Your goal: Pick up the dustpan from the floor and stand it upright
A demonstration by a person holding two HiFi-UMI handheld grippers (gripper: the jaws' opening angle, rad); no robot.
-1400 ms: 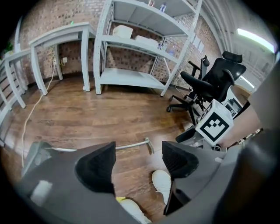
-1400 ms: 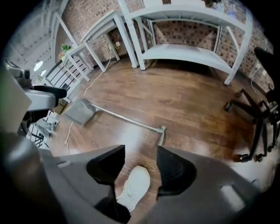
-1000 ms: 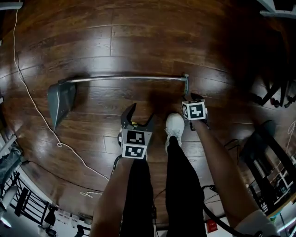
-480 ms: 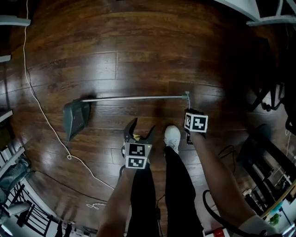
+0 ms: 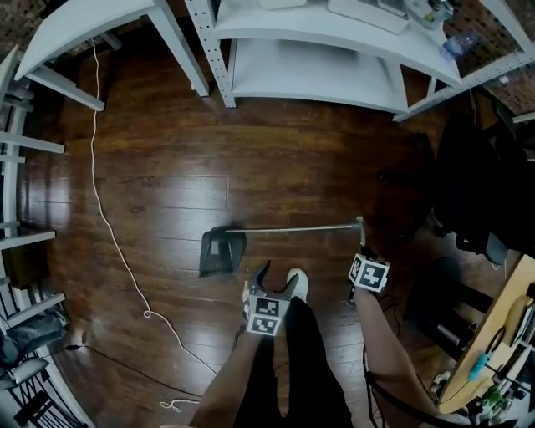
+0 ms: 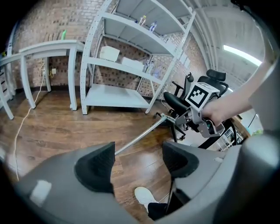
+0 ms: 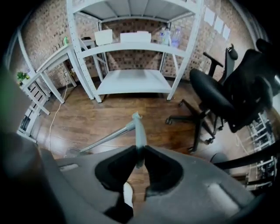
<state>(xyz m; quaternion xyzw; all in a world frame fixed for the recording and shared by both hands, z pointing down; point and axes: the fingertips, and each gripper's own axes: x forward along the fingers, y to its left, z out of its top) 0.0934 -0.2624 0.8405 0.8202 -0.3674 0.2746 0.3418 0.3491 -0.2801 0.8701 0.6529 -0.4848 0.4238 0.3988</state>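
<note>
The dustpan (image 5: 221, 251) is dark grey with a long metal pole (image 5: 292, 228). Its pan end lies low near the wooden floor, in front of the person's feet. My right gripper (image 5: 360, 247) is shut on the pale grip (image 7: 140, 135) at the pole's top end, which it holds raised. In the right gripper view the pole (image 7: 105, 138) slants down and to the left from the jaws (image 7: 139, 159). My left gripper (image 5: 274, 280) hangs open above the person's white shoe (image 5: 297, 284), with nothing between its fingers. From the left gripper (image 6: 138, 164) I see the pole (image 6: 140, 138) beyond the jaws, apart from them.
White metal shelving (image 5: 334, 75) and a white table (image 5: 84, 25) stand at the far side. A white cable (image 5: 109, 234) trails over the floor at the left. A black office chair (image 7: 227, 96) stands at the right, close to the pole's raised end.
The person has straightened up and both grippers have risen. The pole's grip end has come up with the right gripper, and the pan has drawn nearer to the feet.
</note>
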